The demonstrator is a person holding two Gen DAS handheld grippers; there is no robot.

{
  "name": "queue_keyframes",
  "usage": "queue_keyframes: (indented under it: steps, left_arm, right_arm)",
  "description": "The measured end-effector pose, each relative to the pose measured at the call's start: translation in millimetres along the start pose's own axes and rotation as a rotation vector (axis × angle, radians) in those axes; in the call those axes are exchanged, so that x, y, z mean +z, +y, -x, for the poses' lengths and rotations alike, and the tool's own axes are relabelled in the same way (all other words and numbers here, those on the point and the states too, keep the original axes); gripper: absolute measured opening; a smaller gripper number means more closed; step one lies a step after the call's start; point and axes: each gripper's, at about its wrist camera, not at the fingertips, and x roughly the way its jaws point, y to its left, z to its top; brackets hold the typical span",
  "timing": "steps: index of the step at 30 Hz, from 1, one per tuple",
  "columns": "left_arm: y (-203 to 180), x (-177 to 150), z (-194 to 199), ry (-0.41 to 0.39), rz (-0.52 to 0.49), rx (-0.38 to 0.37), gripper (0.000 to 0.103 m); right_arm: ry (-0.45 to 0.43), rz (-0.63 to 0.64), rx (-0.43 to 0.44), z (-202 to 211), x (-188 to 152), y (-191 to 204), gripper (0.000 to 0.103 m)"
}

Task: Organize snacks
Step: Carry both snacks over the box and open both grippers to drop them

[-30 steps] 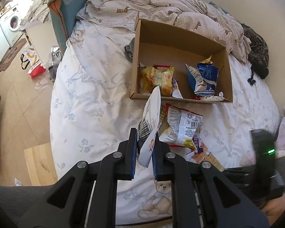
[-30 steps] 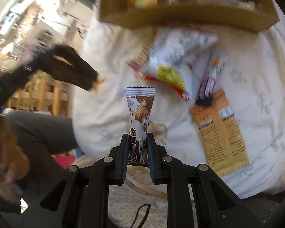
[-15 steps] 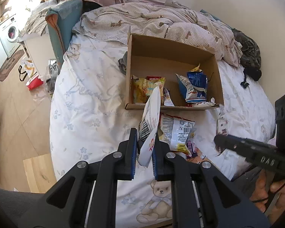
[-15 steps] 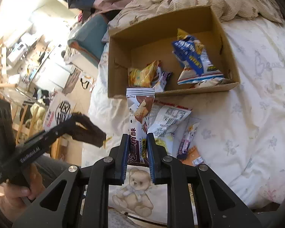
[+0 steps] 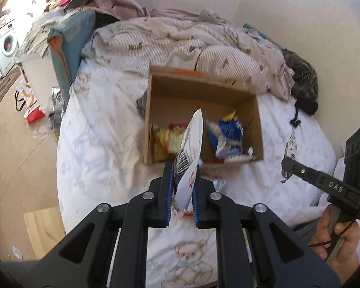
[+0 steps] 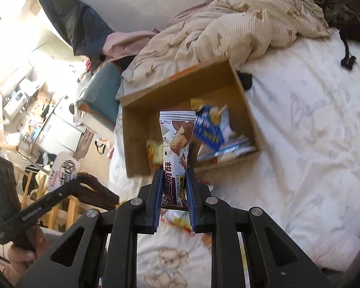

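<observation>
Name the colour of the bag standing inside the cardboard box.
Blue bag, clearest in the right wrist view.

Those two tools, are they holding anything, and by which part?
Yes. The left tool grips a white snack packet by its lower end; the right tool grips a brown-and-white snack packet by its lower half.

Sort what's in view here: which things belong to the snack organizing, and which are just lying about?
Part of the job:
- cardboard box
- white snack packet held in the left gripper
- brown-and-white snack packet held in the right gripper
- blue bag and yellow bag in the box

Lying about:
- rumpled duvet
- teal cushion
- washing machine
- red-and-white bag on the floor
</observation>
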Motion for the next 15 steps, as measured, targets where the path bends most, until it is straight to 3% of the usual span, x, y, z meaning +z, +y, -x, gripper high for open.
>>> queue_keyframes:
  steps: [8, 15]
  left_arm:
    - [-12, 45, -28, -0.014, -0.049, 0.025, 0.011]
    - [-13, 65, -79, 0.036, -0.06, 0.057, 0.011]
  right_arm:
    - [0.011, 0.035, -0.099, -29, 40, -6, 0.02]
    - [0.15, 0.093, -0.281, -100, 55, -22, 0.02]
